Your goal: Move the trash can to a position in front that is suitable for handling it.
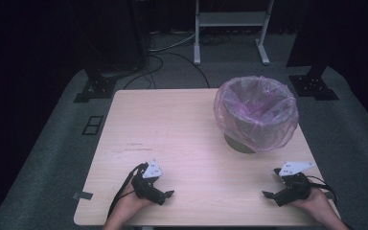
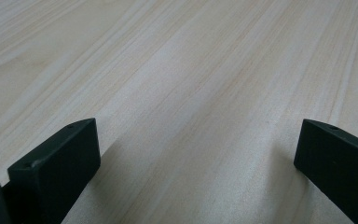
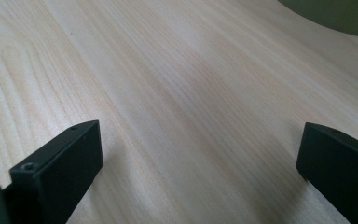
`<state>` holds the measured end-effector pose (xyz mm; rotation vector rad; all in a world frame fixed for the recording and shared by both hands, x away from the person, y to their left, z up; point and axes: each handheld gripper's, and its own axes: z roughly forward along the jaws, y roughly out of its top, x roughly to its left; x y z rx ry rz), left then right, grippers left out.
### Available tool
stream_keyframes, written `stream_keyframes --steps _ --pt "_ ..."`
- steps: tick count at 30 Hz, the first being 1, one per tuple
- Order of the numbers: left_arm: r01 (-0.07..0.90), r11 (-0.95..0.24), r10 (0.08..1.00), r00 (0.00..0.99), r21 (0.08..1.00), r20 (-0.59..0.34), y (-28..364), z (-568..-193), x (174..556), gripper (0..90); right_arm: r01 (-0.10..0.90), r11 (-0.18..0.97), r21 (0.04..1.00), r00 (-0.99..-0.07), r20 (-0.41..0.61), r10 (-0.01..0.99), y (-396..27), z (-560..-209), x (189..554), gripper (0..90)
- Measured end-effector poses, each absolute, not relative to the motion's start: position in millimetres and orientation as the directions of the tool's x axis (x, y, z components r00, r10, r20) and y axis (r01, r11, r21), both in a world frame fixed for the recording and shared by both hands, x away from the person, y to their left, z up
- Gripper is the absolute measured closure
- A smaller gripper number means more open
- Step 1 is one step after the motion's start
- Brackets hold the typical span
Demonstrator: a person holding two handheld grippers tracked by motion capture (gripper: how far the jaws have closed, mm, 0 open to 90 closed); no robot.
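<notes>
From the high view, the left gripper rests low on the near edge of the wooden table, the right gripper opposite it at the near right, each in a hand. A bin lined with a pink bag stands at the far right of the table, nearer the right gripper but apart from it.

Left gripper view: jaws wide apart, bare wood between them, nothing held.

Right gripper view: jaws equally spread, empty, with the bin's base at the top right corner.
</notes>
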<state>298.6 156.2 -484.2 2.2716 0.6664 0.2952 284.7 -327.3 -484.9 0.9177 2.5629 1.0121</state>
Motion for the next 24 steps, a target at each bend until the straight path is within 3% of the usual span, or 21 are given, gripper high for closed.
stream_keyframes --steps 24 --pt "0.378 -0.59 0.549 0.836 0.713 0.012 156.0 -484.3 298.1 0.0 0.442 0.471 0.763 -0.762 0.043 0.646 -340.1 -444.5 276.5 0.0"
